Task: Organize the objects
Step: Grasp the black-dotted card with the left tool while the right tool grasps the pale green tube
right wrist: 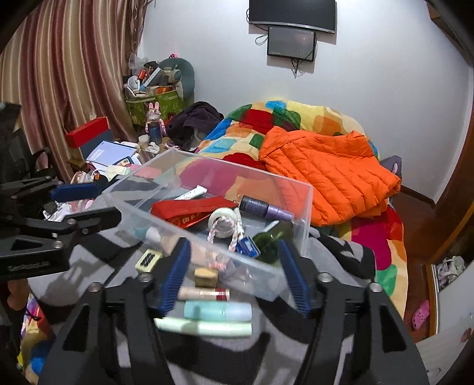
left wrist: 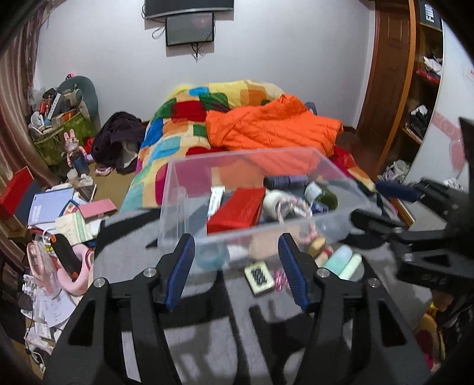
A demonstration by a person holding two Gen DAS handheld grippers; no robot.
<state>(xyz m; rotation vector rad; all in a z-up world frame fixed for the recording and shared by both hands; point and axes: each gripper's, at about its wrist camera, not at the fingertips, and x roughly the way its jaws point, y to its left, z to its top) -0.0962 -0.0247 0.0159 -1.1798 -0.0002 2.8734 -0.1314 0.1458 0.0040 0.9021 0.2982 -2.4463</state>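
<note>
On grey cloth, clear box, long axis slanting toward bed.

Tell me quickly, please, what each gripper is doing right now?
Left gripper: open, holding nothing, near the clear box.
Right gripper: open, holding nothing, at the box's near wall.

White letters, maybe "FIII", on a black box atop the shelf. Gold characters on the red packet, too blurred to read. Print on the blue booklet and white tube illegible.
</note>
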